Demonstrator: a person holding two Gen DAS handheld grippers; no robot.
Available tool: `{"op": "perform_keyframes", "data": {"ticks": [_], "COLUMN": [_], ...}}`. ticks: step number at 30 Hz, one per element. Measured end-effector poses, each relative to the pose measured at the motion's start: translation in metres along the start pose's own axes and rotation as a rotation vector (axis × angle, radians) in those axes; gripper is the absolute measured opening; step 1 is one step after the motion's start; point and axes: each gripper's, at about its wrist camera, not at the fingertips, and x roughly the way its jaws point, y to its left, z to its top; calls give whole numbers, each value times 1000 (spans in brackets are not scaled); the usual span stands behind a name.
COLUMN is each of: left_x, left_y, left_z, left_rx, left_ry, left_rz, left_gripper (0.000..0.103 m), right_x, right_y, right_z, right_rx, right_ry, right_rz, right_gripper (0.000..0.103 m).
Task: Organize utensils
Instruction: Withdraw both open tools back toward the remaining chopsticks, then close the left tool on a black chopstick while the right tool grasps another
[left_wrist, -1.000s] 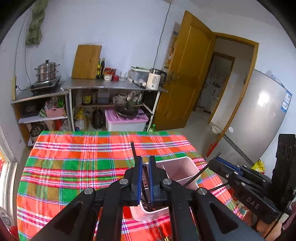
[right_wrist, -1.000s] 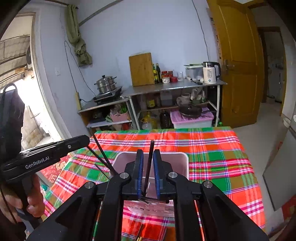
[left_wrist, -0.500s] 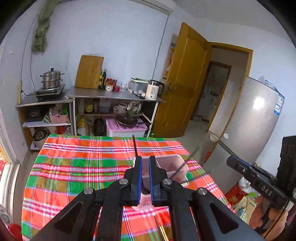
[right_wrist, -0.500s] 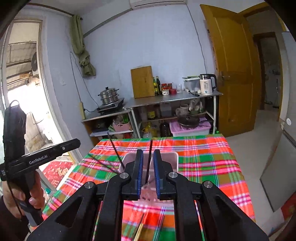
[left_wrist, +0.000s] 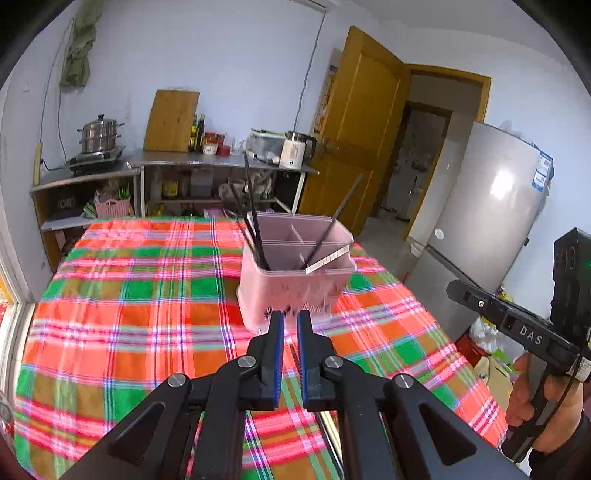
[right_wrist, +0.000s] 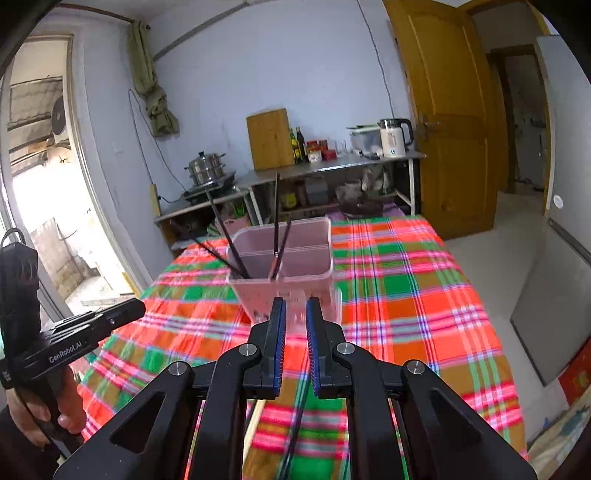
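A pink divided utensil basket (left_wrist: 288, 288) (right_wrist: 258, 291) stands on the plaid tablecloth (left_wrist: 147, 295). Several dark chopsticks (left_wrist: 253, 214) (right_wrist: 276, 206) lean upright inside it. My left gripper (left_wrist: 290, 317) sits just short of the basket's near wall, jaws nearly touching and holding nothing. My right gripper (right_wrist: 295, 308) is also just in front of the basket, with only a narrow gap and nothing in it. More sticks (right_wrist: 295, 424) lie on the cloth beneath the right gripper. Each gripper shows in the other's view: the right (left_wrist: 498, 317), the left (right_wrist: 118, 314).
A silver refrigerator (left_wrist: 491, 229) stands right of the table, near an open wooden door (left_wrist: 354, 122). Behind the table is a metal counter (left_wrist: 221, 162) with a kettle (left_wrist: 295, 151) and a steamer pot (left_wrist: 99, 138). A person's hand (right_wrist: 55, 417) grips the left handle.
Both grippers have drawn back from the basket, which now looks farther away and fully visible. The chopsticks stay standing in it. Neither pair of jaws has changed width.
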Motion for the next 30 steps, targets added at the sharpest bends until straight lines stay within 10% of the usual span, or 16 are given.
{"op": "perform_keyframes", "data": {"ticks": [30], "left_x": [77], "left_y": [16], "left_z": [-53], "left_rx": [-78], "left_ry": [204], "left_rz": [-2], "left_gripper": [18], "right_x": [80], "right_y": [-5], "right_z": [-84], "right_rx": [29], "right_ry": [287], "right_rz": [20], "right_gripper": [11]}}
